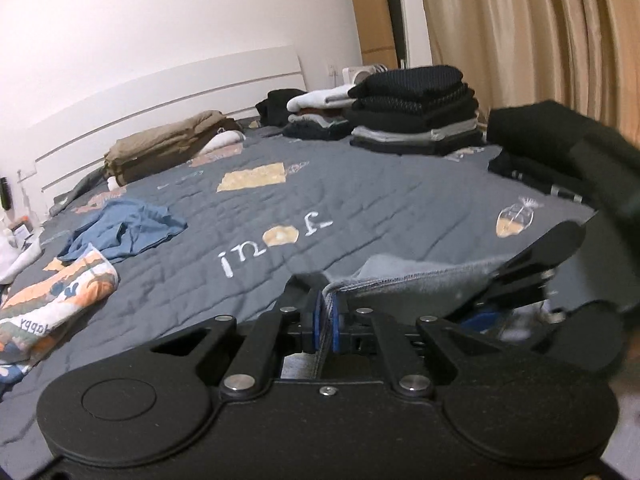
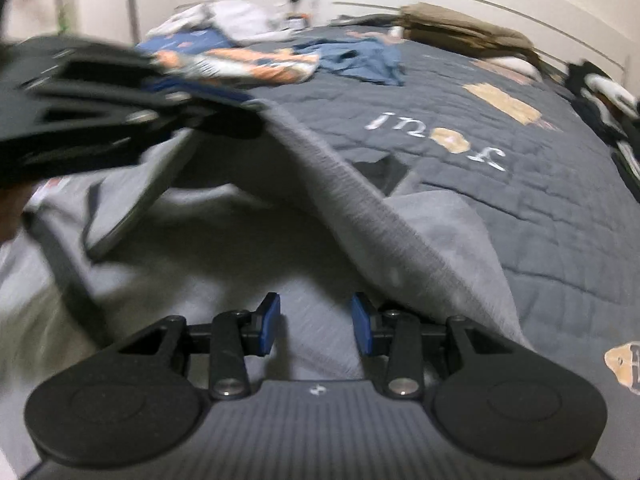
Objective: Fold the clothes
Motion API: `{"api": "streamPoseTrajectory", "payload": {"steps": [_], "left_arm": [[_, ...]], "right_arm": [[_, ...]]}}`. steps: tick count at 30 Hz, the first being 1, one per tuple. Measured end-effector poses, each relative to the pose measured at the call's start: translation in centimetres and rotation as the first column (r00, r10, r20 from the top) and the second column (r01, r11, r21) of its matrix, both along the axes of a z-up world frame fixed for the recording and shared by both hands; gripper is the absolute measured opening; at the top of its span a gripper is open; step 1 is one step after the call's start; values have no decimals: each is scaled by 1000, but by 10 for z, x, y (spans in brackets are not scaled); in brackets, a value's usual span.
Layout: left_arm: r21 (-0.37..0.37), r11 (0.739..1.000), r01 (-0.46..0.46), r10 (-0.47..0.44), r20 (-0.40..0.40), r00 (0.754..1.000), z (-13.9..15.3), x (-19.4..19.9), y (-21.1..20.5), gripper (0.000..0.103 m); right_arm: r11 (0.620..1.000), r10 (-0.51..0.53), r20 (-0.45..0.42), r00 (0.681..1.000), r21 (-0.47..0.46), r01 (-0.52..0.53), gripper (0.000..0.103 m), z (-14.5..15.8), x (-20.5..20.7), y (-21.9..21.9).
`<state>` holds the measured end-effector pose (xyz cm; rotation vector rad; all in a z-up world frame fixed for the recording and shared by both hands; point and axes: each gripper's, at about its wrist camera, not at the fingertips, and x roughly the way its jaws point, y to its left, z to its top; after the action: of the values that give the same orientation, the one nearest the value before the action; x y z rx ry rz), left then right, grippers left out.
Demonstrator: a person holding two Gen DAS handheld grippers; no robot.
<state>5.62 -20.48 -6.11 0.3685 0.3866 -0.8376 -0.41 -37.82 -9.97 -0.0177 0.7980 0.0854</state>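
The left gripper (image 1: 328,320) had its blue pads pressed together on the hem of the grey garment (image 2: 400,232), lifting that edge off the bed's quilt (image 1: 360,208); the right gripper (image 2: 316,324) hovered over the garment's flat part near the quilt's near edge, jaws apart and holding nothing; a stack of folded clothes (image 1: 416,116) stood at the far right corner; a blue shirt (image 1: 128,232) lay crumpled near the left edge.

Left tool (image 1: 328,320) clamped tight on fabric; right tool (image 2: 316,326) gaping, holding nothing.
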Motion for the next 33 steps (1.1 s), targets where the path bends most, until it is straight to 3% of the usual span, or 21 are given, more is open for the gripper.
{"api": "streamPoseTrajectory", "payload": {"steps": [5,7,12,14,16,25,27,30,33], "left_arm": [[-8,1000,16,-16,-4,1000,2,-3,-1,6],[-9,1000,17,-17,-3,1000,1,-3,1,6],[-13,999,37,-38,-6,999,1,-4,1,6],[-15,999,52,-52,-7,999,2,-6,-1,6],[-5,998,63,-63,-4,998,0,-8,-4,6],[-7,998,58,-59,-13,998,-2,-7,-6,6],[-12,998,55,-56,-18,998,-1,-6,-5,6],[-19,999,51,-51,-25,998,0,-5,-5,6],[-27,999,46,-47,-32,998,1,-4,-4,6]], "right_arm": [[999,-42,13,999,18,41,38,-5,14,-4],[996,-80,52,995,-26,82,38,-5,14,-3],[940,-188,186,964,-252,232,37,3,7,-10],[909,-165,180,970,-354,221,37,-1,6,-12],[896,-157,125,980,-399,195,37,-10,7,-14],[953,-118,-27,993,-284,106,38,13,-4,-18],[970,-98,14,995,-222,99,38,29,-15,-16],[996,-59,37,998,-66,61,39,31,-16,-18],[997,-32,31,999,75,30,39,23,-9,-20]]}}
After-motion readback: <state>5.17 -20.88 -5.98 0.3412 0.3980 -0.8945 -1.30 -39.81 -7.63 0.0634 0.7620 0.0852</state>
